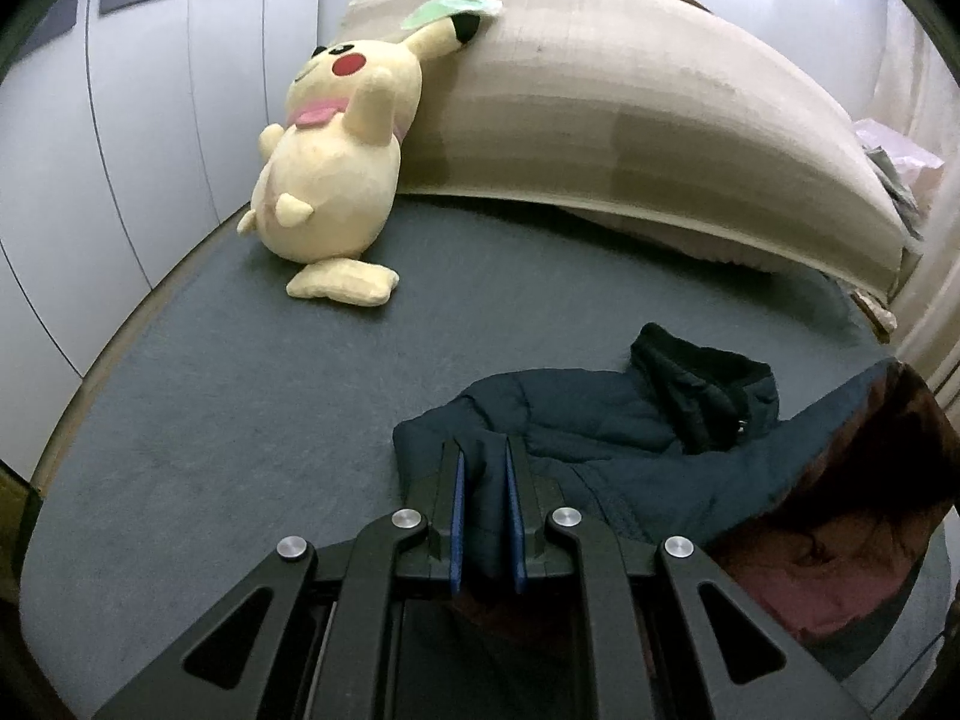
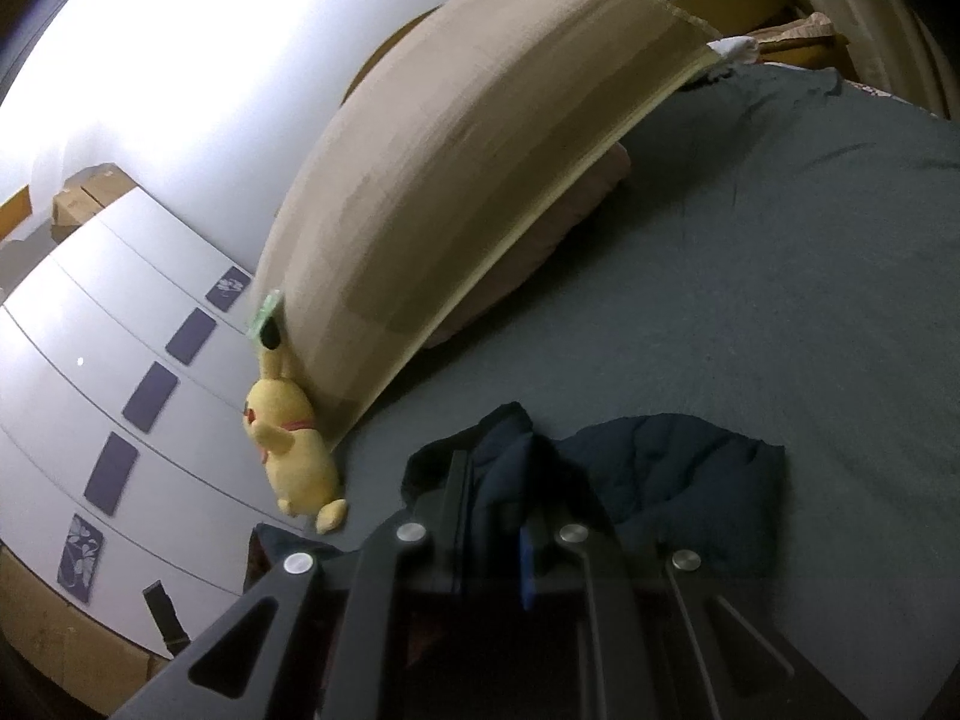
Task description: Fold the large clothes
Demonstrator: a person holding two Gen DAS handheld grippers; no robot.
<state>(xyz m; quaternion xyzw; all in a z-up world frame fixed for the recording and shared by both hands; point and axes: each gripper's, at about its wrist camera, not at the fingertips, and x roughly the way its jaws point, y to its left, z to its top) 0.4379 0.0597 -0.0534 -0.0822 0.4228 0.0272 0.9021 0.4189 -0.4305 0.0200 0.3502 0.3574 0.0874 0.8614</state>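
A dark navy padded jacket [image 1: 606,438] with a black collar lies bunched on the grey bed [image 1: 240,408]. Its reddish lining shows at the right edge of the left wrist view. My left gripper [image 1: 485,450] is shut on a fold of the jacket, with navy fabric pinched between its blue pads. In the right wrist view the jacket [image 2: 672,468] lies heaped on the bed [image 2: 780,270]. My right gripper [image 2: 495,480] is shut on another fold of it, held a little above the bed.
A yellow plush toy [image 1: 336,174] leans against a beige padded headboard [image 1: 630,102] at the far side of the bed; it also shows in the right wrist view [image 2: 294,450]. White wardrobe doors [image 1: 138,120] stand to the left. Clutter sits past the bed's right end.
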